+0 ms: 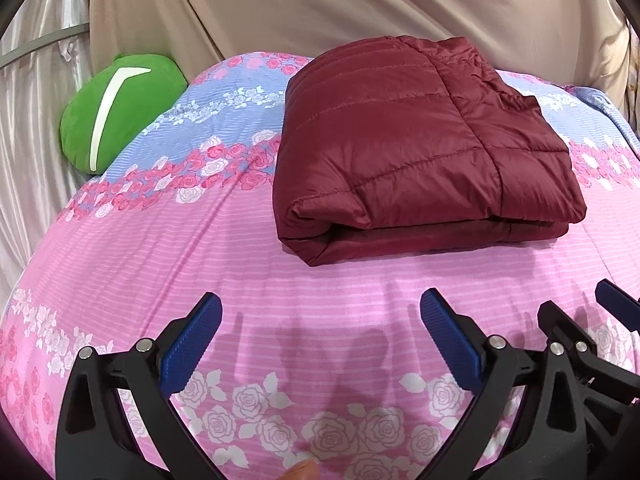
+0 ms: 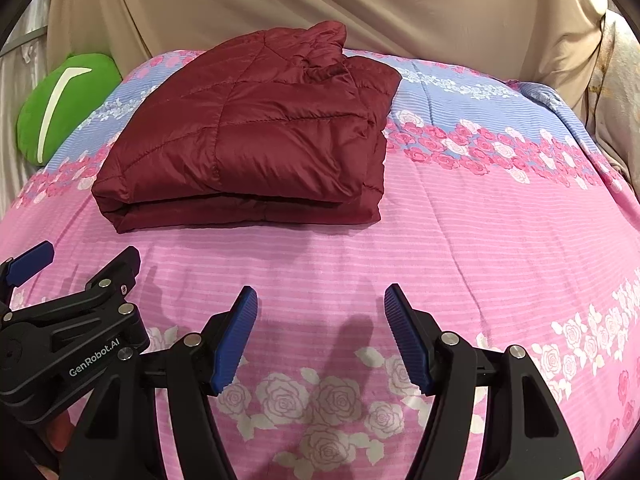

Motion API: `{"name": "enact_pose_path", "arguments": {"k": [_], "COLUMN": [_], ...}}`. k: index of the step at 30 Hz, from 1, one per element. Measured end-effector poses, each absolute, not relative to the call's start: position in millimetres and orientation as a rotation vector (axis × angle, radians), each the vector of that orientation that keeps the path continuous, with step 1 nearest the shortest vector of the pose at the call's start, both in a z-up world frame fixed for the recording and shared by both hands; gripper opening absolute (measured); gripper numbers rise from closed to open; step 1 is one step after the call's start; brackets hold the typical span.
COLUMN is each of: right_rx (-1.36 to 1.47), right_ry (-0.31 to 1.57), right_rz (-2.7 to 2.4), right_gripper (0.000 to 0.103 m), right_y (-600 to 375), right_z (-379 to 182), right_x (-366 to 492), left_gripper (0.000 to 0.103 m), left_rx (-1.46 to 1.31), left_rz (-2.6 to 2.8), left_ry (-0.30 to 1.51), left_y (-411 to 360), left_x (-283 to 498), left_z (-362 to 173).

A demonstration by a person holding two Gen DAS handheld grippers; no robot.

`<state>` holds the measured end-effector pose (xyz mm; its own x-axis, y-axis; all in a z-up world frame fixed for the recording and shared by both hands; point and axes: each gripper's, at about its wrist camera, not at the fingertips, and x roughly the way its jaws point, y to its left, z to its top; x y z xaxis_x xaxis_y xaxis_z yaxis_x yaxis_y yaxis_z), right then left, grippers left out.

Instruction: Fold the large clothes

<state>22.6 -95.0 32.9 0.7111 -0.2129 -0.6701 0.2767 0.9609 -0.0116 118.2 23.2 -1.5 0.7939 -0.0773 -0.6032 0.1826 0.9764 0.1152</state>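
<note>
Pink floral bedspread (image 1: 200, 248) bears folded maroon jacket (image 1: 400, 152); both claws gape, empty.

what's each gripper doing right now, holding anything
left gripper: open, holding nothing, short of the folded jacket.
right gripper: open, holding nothing.

Folded maroon jacket (image 2: 256, 136) on bedspread (image 2: 480, 232)
</note>
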Motion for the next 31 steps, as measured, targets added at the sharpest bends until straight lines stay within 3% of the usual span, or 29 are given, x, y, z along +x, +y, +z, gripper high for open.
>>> {"name": "enact_pose_path", "arguments": {"k": [31], "right_rx": [0.083], "right_ry": [0.739], "right_rz": [-0.268], "right_gripper": [0.065], "right_y": [-95.5], "right_z": [32.8], "right_x": [23.4], "left_gripper": [0.096], "left_rx": [0.186], "left_rz": [-0.123], "left_ry": [0.656], "left_y": [15.3], "left_x": [121.6], "left_z": [-5.8]}}
